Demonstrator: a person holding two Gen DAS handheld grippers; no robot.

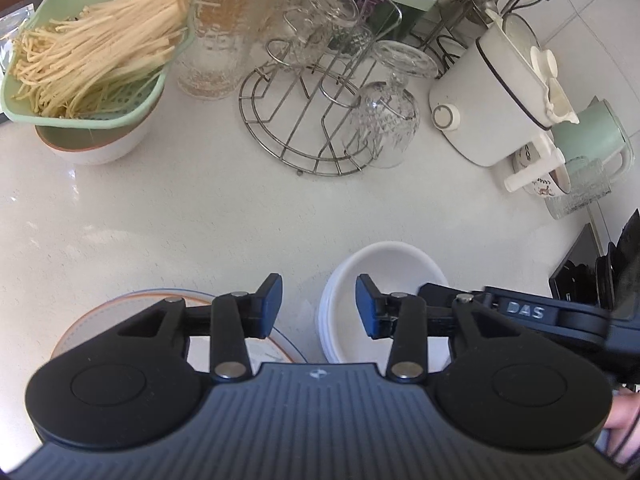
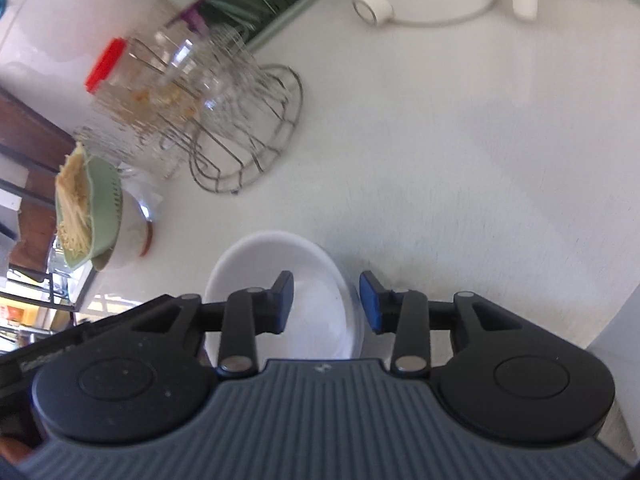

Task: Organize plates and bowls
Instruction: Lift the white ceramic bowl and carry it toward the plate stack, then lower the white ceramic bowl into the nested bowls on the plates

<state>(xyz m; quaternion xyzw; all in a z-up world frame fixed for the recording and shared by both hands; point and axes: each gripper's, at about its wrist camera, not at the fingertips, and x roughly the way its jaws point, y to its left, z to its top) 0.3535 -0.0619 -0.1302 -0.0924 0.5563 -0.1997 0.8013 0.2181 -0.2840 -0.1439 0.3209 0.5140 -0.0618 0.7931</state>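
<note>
Both of your grippers sit low in their frames with the jaws part-way apart and nothing pressed between the pads. Your left gripper [image 1: 319,306] hovers between the plate [image 1: 276,350] at lower left and the white bowls [image 1: 384,268] at lower centre. Your right gripper [image 2: 326,302] straddles the right-hand rim of that white bowl stack [image 2: 276,264], one pad over the bowl's inside and one outside the wall, neither pad visibly touching it.

Here's the risk, as I read it. Close the right jaws while only the top bowl's thin rim is between them and you may lift one bowl crooked, or drag the nest sideways across the smooth white counter [image 1: 160,220]. In the left view your right gripper's arm crosses just beside the left one's right finger, so moving either could knock them together. Swing wide toward the upper centre and you're near the wire rack [image 1: 316,120] with its hanging glasses.

The bowls are plain white, glossy, and look empty, with several rims showing down the left side of the stack. The plate is flat and pale with an orange-and-blue rim band, mostly hidden under your left gripper.
</note>
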